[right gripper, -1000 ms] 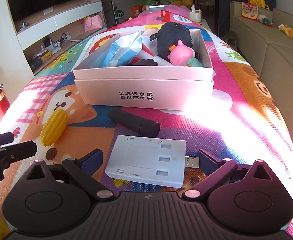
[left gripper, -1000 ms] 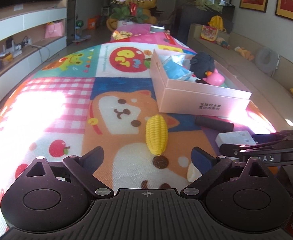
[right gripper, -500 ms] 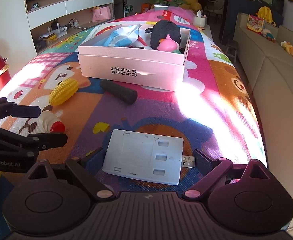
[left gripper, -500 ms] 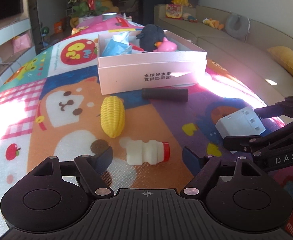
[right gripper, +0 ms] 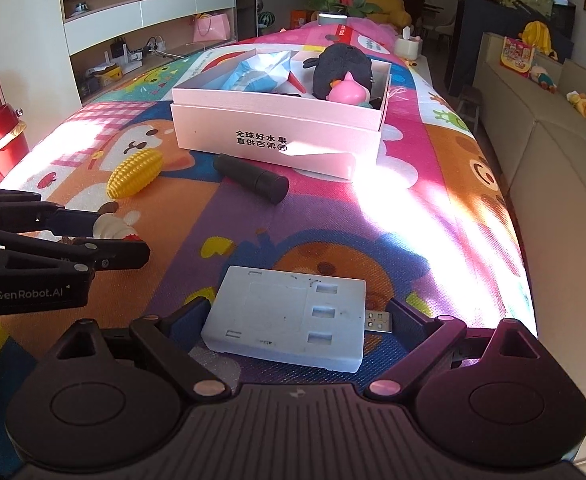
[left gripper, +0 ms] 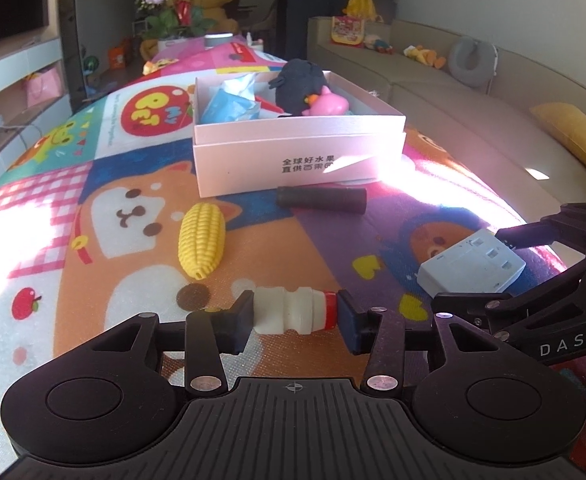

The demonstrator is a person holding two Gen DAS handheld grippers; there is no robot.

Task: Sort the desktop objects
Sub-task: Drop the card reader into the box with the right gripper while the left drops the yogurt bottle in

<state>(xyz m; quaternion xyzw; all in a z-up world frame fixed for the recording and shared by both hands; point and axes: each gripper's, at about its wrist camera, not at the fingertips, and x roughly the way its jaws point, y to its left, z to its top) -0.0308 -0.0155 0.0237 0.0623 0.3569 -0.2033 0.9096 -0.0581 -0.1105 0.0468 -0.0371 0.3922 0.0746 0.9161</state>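
Closing fast, our left tool [left gripper: 295, 314] now clamps the bottle [left gripper: 293, 310] end to end; it may squirt free. Our right tool [right gripper: 297, 322] stands apart around the hub [right gripper: 287, 322].

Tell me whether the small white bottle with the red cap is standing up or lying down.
Lying down. The small white ribbed bottle with the red cap rests on its side on the cartoon-print mat, base and cap between the left gripper's closing fingers.

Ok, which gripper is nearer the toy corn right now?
Left. The left gripper sits just in front of the corn, its jaws having just closed on the small bottle. The right gripper straddles the gray hub, farther off.
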